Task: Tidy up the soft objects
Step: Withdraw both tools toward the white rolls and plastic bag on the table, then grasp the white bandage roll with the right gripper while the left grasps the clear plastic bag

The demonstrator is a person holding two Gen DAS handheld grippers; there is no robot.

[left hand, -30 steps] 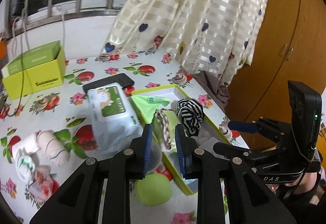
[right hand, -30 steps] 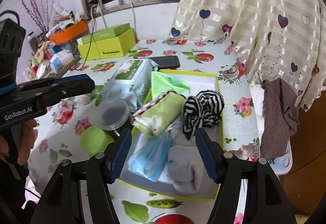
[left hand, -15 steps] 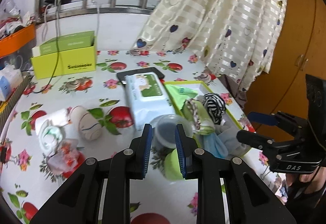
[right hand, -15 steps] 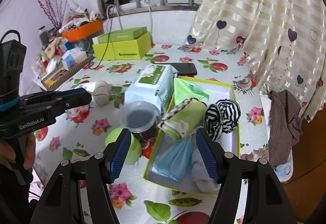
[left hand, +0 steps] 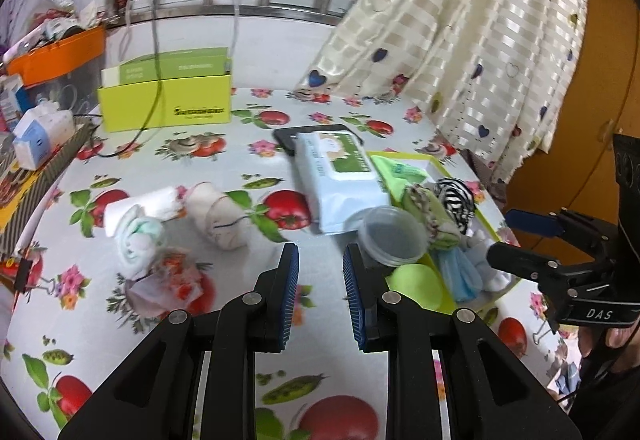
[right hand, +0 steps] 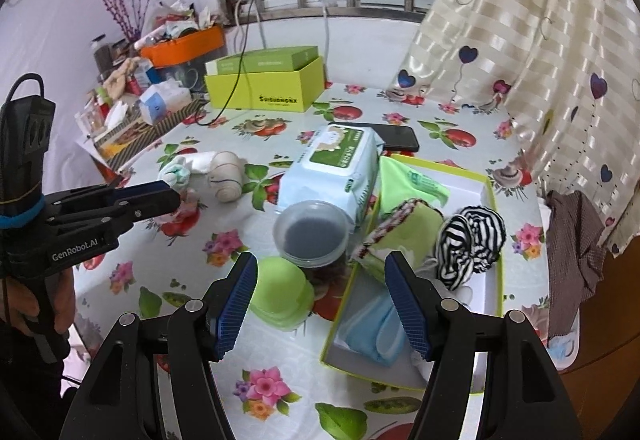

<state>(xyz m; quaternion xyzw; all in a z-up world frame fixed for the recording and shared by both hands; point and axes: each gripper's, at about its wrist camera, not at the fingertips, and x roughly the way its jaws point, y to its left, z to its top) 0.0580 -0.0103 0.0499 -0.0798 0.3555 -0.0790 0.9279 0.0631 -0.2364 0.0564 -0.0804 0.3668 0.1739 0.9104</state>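
A yellow-rimmed tray [right hand: 494, 196] holds a black-and-white striped sock ball [right hand: 472, 240], a green towel roll [right hand: 412, 228], a green cloth [right hand: 412, 184] and a blue cloth [right hand: 372, 328]. On the tablecloth to its left lie a white sock roll [left hand: 136, 236], a cream roll [left hand: 218, 216] and a crumpled flowered cloth [left hand: 168, 280]. My left gripper [left hand: 320, 264] is open and empty over bare tablecloth, right of those rolls. My right gripper [right hand: 322, 268] is open wide with nothing held, above a green lid [right hand: 280, 292] by the tray's near corner.
A wet-wipes pack [right hand: 336, 168], a clear plastic tub [right hand: 310, 232] and a black phone [right hand: 396, 136] lie beside the tray. A yellow-green box [right hand: 272, 84] with a cable stands at the back; clutter fills the left edge. A heart-print curtain [right hand: 540, 40] hangs at the right.
Both grippers have drawn back from the tray. The left one swung left, so the sock rolls and flowered cloth now lie just ahead-left of it. Neither opening changed.
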